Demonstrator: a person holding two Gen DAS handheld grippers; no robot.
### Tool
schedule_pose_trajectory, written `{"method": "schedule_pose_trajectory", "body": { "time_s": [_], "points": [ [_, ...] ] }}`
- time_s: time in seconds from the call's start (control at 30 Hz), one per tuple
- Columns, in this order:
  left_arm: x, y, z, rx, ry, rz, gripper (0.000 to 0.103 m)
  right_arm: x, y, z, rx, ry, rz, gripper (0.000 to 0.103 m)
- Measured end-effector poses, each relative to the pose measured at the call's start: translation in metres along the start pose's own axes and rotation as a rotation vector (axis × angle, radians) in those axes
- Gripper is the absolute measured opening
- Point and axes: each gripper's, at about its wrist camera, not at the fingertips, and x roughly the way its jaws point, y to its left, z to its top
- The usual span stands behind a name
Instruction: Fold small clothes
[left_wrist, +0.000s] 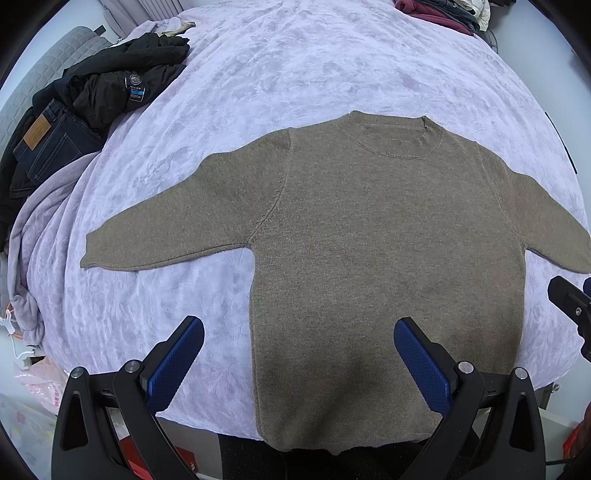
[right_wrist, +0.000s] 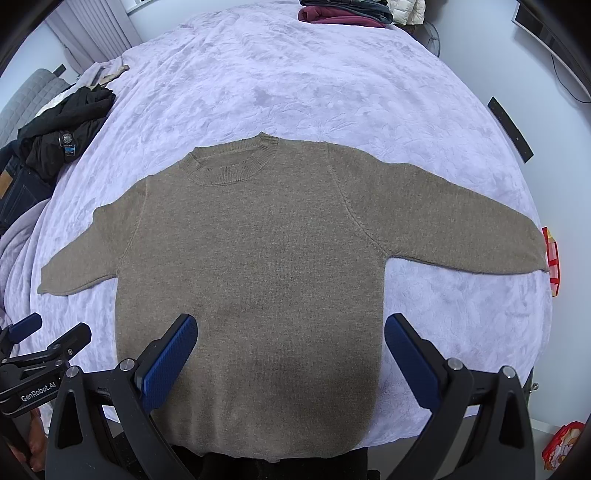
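Observation:
A brown knit sweater (left_wrist: 369, 240) lies flat on the lilac bedspread (left_wrist: 277, 74), collar away from me, both sleeves spread out sideways; it also shows in the right wrist view (right_wrist: 258, 258). Its hem hangs at the near bed edge. My left gripper (left_wrist: 299, 332) is open and empty, hovering above the sweater's lower left side. My right gripper (right_wrist: 290, 328) is open and empty above the lower body of the sweater. The left gripper's body shows at the lower left of the right wrist view (right_wrist: 40, 354).
A pile of black clothes and jeans (left_wrist: 85, 110) sits at the bed's left edge. Folded dark red and other garments (right_wrist: 347, 13) lie at the far end. A pink bag (left_wrist: 40, 384) and red items (right_wrist: 552, 258) sit beside the bed.

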Motion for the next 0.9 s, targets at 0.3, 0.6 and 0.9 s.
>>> {"method": "schedule_pose_trajectory", "body": {
  "time_s": [0.3, 0.6, 0.9],
  "points": [
    [0.0000, -0.0004, 0.0002, 0.000, 0.000, -0.001, 0.103, 0.0001, 0.0002, -0.0001, -0.002, 0.000, -0.001, 0.102],
    [0.0051, -0.0012, -0.0047, 0.000, -0.006, 0.010, 0.103, 0.0016, 0.0007, -0.0004, 0.000, 0.003, -0.003, 0.102],
    [0.0085, 0.0012, -0.0055, -0.028, -0.039, -0.099, 0.103, 0.0071, 0.0010, -0.0029, -0.001, 0.007, -0.005, 0.102]
  ]
}}
